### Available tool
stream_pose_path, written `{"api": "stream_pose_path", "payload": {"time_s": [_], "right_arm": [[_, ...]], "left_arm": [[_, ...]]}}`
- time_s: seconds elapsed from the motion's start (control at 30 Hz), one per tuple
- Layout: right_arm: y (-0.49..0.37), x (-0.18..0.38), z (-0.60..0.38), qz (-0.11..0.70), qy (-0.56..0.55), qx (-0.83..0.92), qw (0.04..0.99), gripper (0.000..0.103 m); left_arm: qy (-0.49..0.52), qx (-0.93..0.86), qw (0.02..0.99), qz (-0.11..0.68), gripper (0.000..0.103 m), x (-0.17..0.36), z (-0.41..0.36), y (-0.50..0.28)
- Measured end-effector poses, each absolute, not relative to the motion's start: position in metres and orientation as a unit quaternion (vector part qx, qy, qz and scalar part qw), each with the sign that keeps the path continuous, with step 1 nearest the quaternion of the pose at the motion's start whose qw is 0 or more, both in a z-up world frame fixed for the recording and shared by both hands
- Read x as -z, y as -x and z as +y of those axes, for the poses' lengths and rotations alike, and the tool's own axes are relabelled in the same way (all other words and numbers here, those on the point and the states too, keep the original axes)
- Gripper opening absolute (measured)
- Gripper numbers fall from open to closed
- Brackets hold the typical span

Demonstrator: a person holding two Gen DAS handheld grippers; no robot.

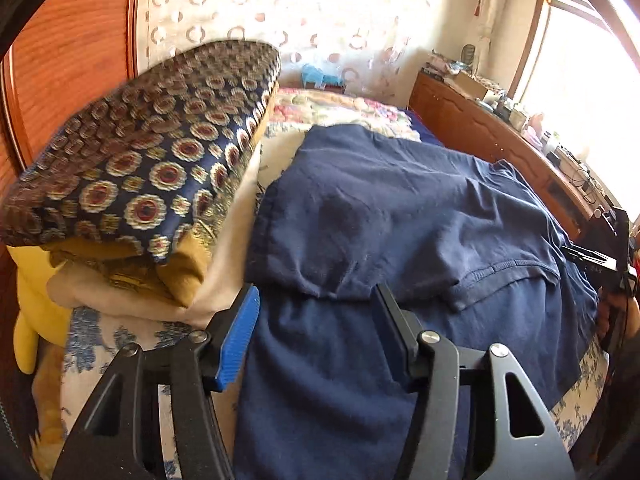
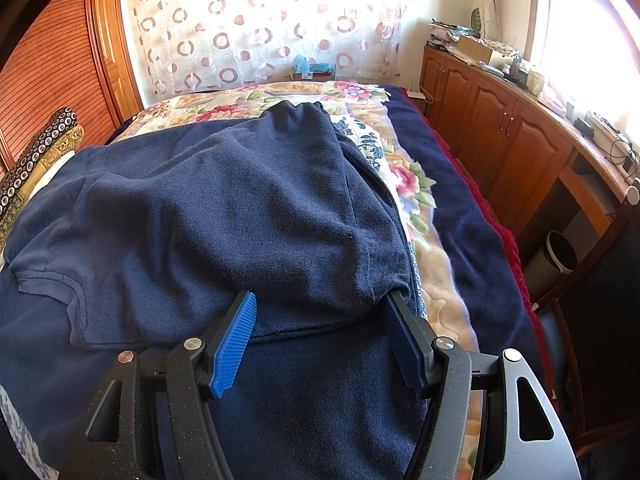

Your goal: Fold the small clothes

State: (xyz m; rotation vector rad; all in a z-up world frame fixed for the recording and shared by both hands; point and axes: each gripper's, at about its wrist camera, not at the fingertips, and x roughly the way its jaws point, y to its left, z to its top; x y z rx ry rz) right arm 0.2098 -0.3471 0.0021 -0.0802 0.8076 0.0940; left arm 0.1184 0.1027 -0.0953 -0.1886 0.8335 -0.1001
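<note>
A navy blue garment point(image 1: 400, 208) lies spread on the bed, its upper layer folded over toward me, with a ribbed hem showing point(image 1: 504, 272). My left gripper point(image 1: 316, 292) hovers at the garment's near left part. Its jaws stand apart, and the fold's edge lies between them without being pressed. In the right wrist view the same garment point(image 2: 224, 200) humps up in front of my right gripper point(image 2: 322, 298). Its jaws are also apart: the right finger point(image 2: 400, 316) touches a corner of the fold, while the blue pad point(image 2: 236, 336) is bare. My right gripper's body shows at the edge point(image 1: 600, 256).
A stack of patterned cushions and cloth point(image 1: 140, 168) with a yellow plush point(image 1: 28, 320) sits left of the garment. A floral blanket point(image 2: 420, 200) covers the bed. Wooden cabinets point(image 2: 500, 128) line the right wall, with a bin point(image 2: 560, 256) below. Curtains hang behind.
</note>
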Motion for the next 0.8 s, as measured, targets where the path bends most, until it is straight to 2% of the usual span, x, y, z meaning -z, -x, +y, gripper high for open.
{"api": "stream_pose_path", "payload": {"time_s": [0.37, 0.4, 0.5, 0.8], "right_arm": [[-0.209, -0.001, -0.347, 0.386, 0.041, -0.045, 0.921, 0.067], [-0.209, -0.001, -0.348, 0.386, 0.041, -0.045, 0.921, 0.067], [-0.209, -0.001, -0.348, 0.386, 0.041, -0.044, 0.921, 0.067], [-0.208, -0.001, -0.347, 0.384, 0.042, -0.044, 0.921, 0.067]], "left_arm": [[0.123, 0.031, 0.904, 0.408, 0.058, 0.108, 0.108, -0.136], [0.113, 0.035, 0.909, 0.399, 0.033, 0.106, 0.105, -0.137], [0.091, 0.010, 0.918, 0.387, 0.018, 0.103, 0.106, -0.140], [0.085, 0.004, 0.905, 0.416, 0.019, 0.110, 0.106, -0.157]]}}
